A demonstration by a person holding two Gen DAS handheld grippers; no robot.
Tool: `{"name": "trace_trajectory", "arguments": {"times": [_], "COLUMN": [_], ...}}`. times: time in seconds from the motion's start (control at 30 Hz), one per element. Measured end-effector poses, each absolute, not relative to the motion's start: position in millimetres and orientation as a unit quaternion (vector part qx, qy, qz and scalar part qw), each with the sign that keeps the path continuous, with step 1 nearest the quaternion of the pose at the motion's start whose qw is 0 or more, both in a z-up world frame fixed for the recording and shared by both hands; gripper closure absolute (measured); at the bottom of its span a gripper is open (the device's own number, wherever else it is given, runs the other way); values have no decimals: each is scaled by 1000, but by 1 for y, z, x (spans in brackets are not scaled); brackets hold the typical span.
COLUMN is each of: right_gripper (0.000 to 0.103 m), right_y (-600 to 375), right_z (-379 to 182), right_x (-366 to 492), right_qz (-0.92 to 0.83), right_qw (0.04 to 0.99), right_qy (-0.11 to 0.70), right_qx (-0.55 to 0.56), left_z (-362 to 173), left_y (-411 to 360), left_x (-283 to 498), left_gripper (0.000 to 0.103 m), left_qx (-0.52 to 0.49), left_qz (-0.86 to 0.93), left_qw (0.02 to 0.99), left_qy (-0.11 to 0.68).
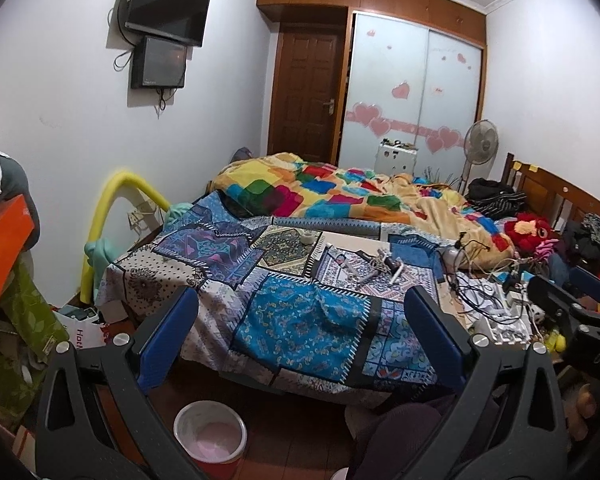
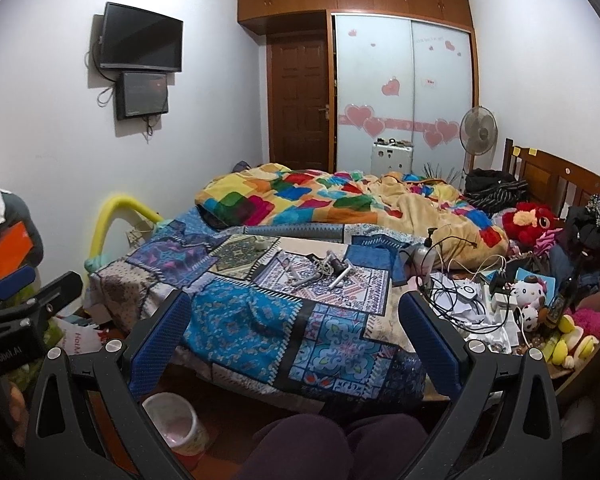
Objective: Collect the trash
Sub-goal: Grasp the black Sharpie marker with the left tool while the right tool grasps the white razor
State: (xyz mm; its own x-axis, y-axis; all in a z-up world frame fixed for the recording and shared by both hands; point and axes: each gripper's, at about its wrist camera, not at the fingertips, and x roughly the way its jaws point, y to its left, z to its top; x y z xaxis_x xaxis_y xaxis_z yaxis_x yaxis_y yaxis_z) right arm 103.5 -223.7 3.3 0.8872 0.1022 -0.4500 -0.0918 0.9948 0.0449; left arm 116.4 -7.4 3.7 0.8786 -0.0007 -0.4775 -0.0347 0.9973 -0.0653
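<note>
Two grippers, left and right, jaws apart and empty, above one bin.

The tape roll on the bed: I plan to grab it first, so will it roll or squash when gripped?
The tape roll lies flat on its side on the patchwork cover, so it probably won't roll unless tipped onto its edge. It looks like a small hollow ring, likely light and fairly stiff. The soft bedding may let it sink or tilt when pressed from above.

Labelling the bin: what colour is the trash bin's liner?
Pale pink liner in the trash bin, clearest in the left wrist view.
</note>
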Motion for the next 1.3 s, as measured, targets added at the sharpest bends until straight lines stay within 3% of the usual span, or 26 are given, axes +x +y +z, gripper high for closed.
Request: {"name": "trace_trajectory", "arguments": {"times": [0.43, 0.93, 1.03, 1.3], "right_gripper": [0, 0, 2, 28], "right_y": [-271, -333, -341, -340], "right_z": [-26, -112, -130, -168], "right_x": [217, 340, 365, 427], "right_qz": [20, 14, 30, 63], "right_qw": [961, 919, 908, 888], "right_qy": [276, 392, 413, 446], "right_qx": [9, 35, 65, 93], "left_z": [-40, -133, -150, -189], "left_y": [-31, -87, -99, -128], "left_x": [258, 408, 430, 485], "left_gripper": [0, 2, 10, 40], "left_qx": [-59, -33, -25, -29], "left_qz": [-6, -29, -48, -128], "left_qw": [949, 918, 914, 894], "left_qy": [311, 394, 401, 429]}}
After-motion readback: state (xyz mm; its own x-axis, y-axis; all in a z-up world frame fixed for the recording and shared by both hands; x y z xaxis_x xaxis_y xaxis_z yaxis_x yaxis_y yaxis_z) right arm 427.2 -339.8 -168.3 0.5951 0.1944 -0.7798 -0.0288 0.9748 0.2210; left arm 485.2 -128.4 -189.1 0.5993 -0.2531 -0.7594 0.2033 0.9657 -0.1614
